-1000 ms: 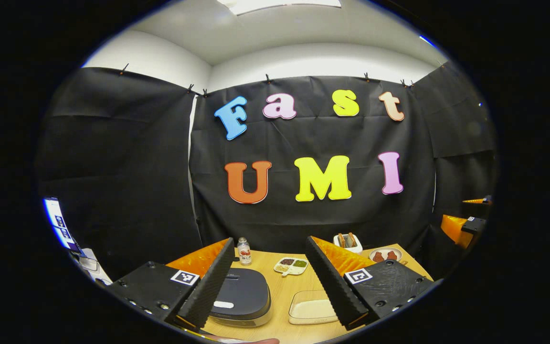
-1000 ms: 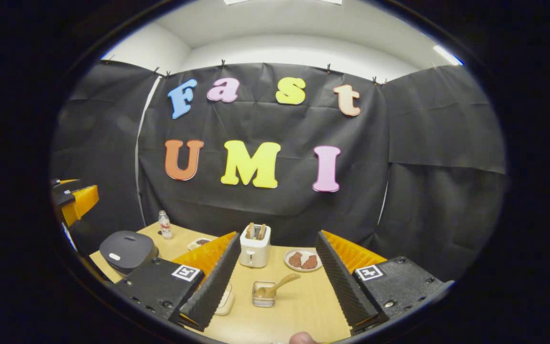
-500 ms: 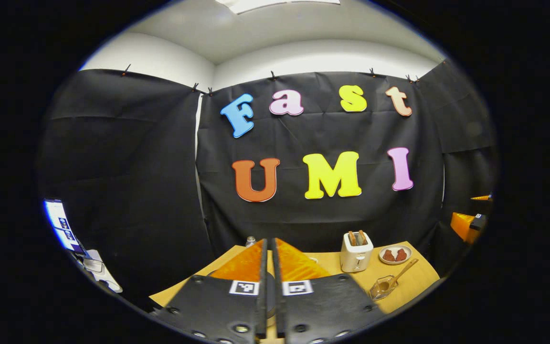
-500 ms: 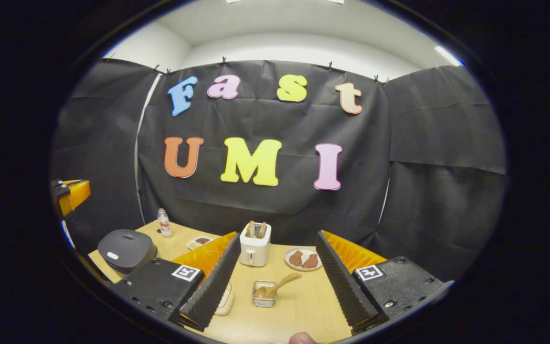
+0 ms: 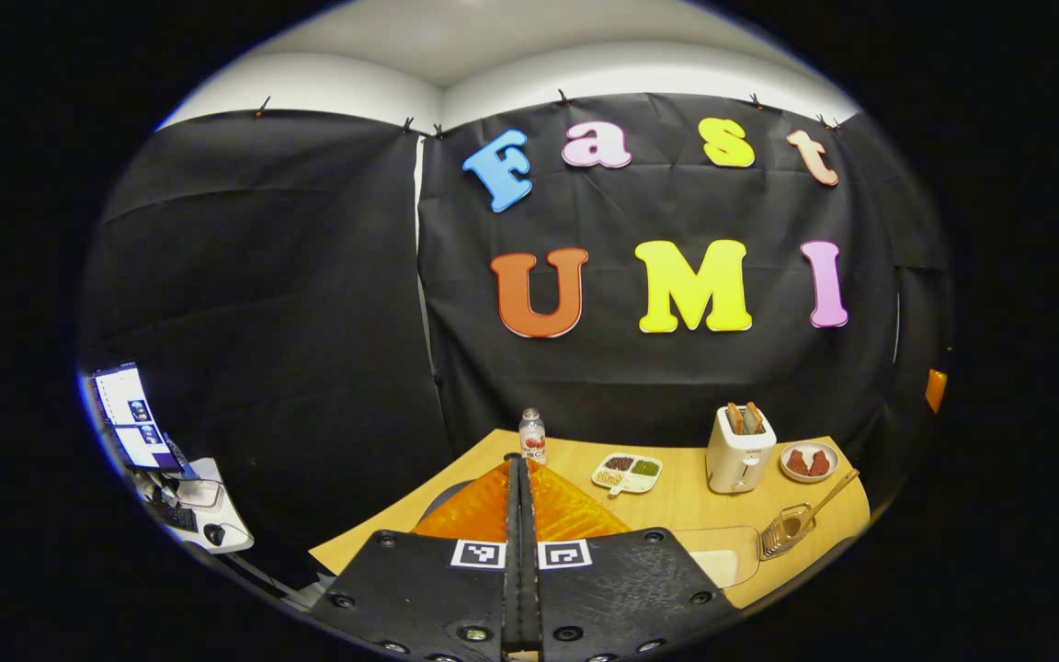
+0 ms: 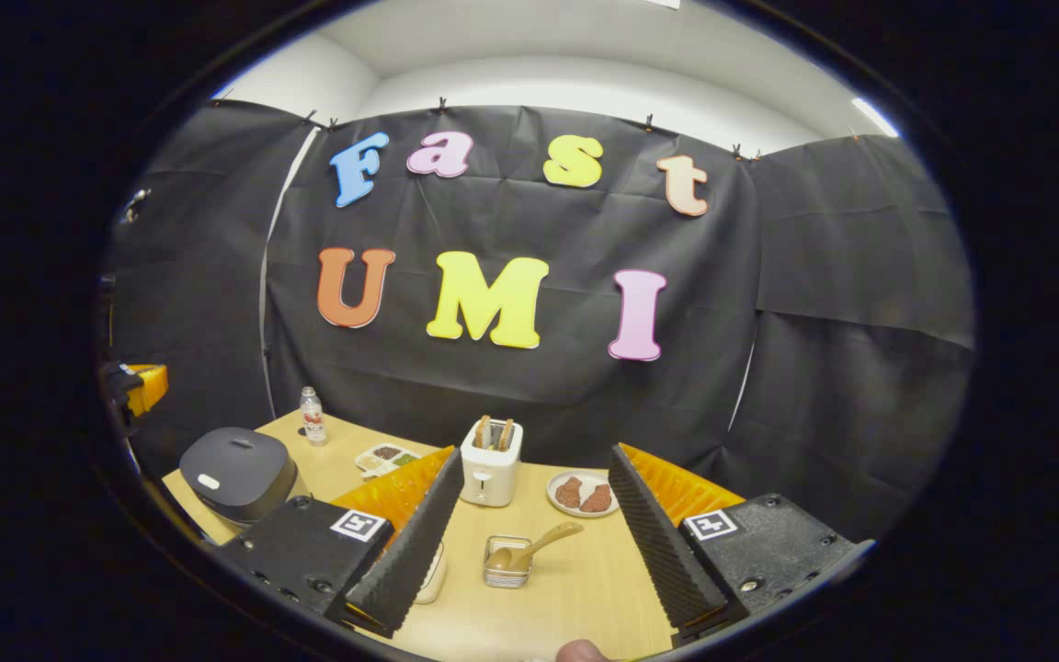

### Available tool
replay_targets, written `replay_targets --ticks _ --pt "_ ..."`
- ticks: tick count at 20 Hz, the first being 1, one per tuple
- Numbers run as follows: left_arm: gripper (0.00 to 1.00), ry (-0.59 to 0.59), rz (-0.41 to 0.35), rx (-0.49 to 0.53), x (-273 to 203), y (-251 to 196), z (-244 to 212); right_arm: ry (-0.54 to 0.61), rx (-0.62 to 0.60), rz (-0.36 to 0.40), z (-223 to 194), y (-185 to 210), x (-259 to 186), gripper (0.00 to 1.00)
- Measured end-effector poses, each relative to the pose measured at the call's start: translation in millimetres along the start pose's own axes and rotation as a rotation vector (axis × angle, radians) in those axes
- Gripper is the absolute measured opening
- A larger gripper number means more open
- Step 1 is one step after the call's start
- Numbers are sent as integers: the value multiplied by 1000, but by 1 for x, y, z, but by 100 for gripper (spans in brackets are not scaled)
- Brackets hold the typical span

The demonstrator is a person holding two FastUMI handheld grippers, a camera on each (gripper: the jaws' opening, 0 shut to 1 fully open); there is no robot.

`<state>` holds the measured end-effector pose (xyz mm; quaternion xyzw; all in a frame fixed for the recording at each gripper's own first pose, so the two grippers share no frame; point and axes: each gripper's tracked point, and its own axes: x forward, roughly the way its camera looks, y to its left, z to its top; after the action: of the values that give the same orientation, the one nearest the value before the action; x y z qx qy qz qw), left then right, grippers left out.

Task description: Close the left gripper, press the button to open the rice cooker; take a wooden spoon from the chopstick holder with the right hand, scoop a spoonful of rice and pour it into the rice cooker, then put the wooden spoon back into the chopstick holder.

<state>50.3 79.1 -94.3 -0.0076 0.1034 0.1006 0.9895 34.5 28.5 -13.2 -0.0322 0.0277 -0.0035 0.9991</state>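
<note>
Rice cooker [image 6: 237, 471] dark grey; toaster [image 6: 490, 464] white; wooden spoon [image 6: 529, 550] tan; table [image 6: 575, 588] light wood.

**Black-draped booth under white ceiling**

Creased black cloth [image 6: 511, 386] hangs clipped along its top edge on the back and side walls, meeting at a pale vertical seam [image 5: 421, 276] on the left. Above it runs a plain white upper wall [image 6: 585, 87] and a white ceiling with a bright strip light [image 6: 870, 115] at the right. A light wooden table [image 6: 575, 588] stands against the drapes. Off to the left, a lit monitor [image 5: 130, 418] sits above a small white desk [image 5: 208, 529] holding dark clutter.
</note>
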Motion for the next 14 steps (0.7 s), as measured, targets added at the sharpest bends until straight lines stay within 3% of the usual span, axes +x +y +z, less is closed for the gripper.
replay_targets --ticks 8,14 --pt "0 229 52 1 40 23 -114 47 -45 14 -19 23 6 100" --pt "0 312 54 12 53 25 -151 73 -59 12 -27 26 8 100"
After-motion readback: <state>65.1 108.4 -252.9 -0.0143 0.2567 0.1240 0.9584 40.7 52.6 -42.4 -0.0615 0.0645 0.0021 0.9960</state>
